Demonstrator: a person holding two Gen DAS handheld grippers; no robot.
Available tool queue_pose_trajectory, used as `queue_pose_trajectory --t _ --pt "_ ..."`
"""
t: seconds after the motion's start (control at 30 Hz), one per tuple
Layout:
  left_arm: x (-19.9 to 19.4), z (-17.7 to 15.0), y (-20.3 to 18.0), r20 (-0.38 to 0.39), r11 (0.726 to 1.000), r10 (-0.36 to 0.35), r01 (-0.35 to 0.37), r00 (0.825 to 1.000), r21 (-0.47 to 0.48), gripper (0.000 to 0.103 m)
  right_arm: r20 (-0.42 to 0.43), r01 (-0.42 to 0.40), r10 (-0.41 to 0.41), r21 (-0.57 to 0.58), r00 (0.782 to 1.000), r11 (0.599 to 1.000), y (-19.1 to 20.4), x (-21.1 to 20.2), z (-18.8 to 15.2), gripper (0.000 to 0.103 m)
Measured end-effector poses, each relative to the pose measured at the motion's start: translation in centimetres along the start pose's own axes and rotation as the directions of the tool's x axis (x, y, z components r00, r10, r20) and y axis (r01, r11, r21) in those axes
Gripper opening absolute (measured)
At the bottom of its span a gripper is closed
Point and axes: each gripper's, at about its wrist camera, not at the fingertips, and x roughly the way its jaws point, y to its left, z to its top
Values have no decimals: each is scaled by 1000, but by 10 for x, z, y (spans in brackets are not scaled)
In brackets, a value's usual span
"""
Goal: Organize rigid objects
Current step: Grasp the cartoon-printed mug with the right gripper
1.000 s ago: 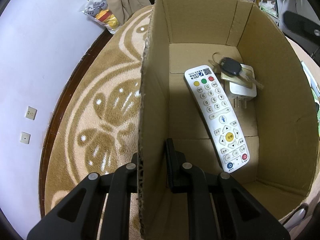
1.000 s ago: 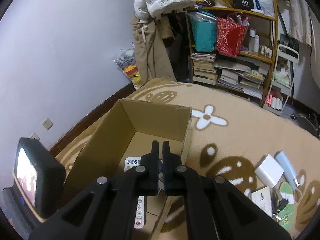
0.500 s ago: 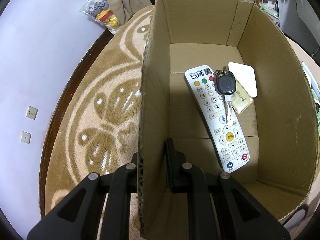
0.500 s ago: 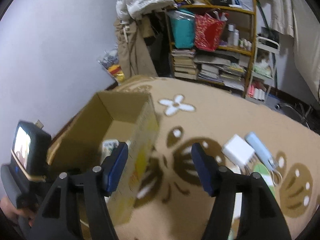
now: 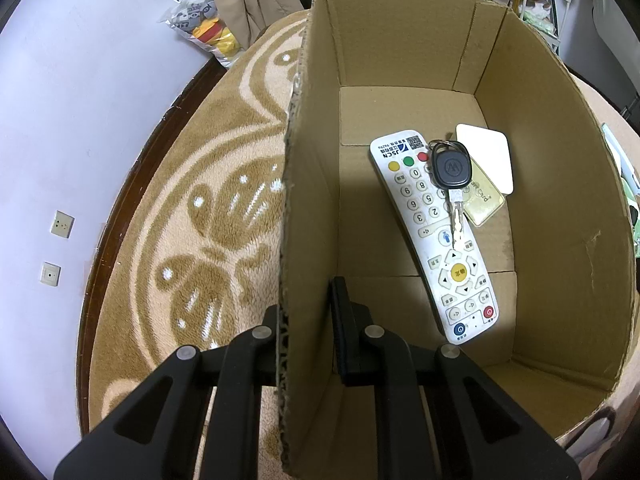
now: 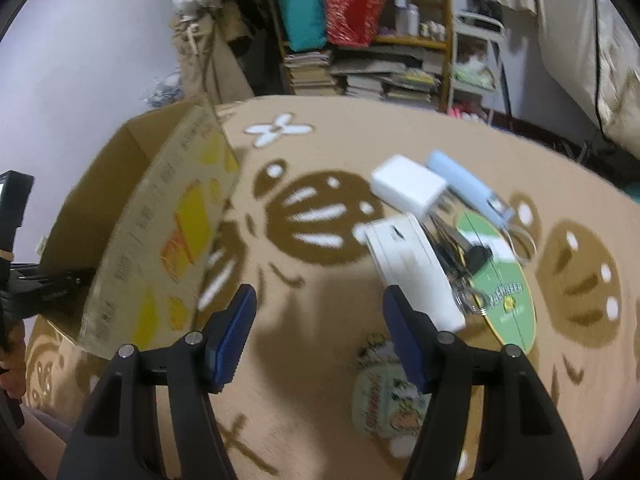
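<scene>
While the left gripper pinches the near wall of the cardboard box at lower centre of its frame, one finger sits outside the wall and the other inside, jaws clamped on the cardboard. On the box floor, at centre right of that view, lies a white remote, running lengthwise from the far end toward the near end. A black car key rests across the remote's upper end, its blade pointing down along the buttons. Just right of the key, a gold card overlaps a white square block.

Right wrist view, blurred: the right gripper hangs above the patterned rug with its blue-padded jaws spread wide and nothing between them. The box stands at left of that frame. At right of centre, loose on the rug: a white charger, a pale blue case, a white flat device, a dark bunch of keys and a green disc. A printed tin lies at lower centre, near the right finger.
</scene>
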Motion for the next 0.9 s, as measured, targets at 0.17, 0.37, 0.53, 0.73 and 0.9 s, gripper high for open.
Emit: queue_pose_trajectory --t 0.17,0.37,0.53,0.73,0.9 --pt "0 1 0 -1 1000 1 -1 1000 -1 13 -51 22 -19 59 999 998 -22 12 -18 70" --pt "-1 1 1 -2 1000 0 0 1000 -2 13 -87 66 -59 82 994 994 -32 20 -32 70" --pt "-2 1 1 -1 1000 2 -2 1000 1 13 -146 79 -60 127 987 989 -38 31 -39 70" --pt "-1 1 2 -1 1000 2 -2 1000 2 13 -156 119 -102 103 982 988 -33 34 -44 70" --pt "-1 1 2 -1 1000 2 -2 1000 2 13 -153 163 -149 81 977 983 -28 34 -50 61"
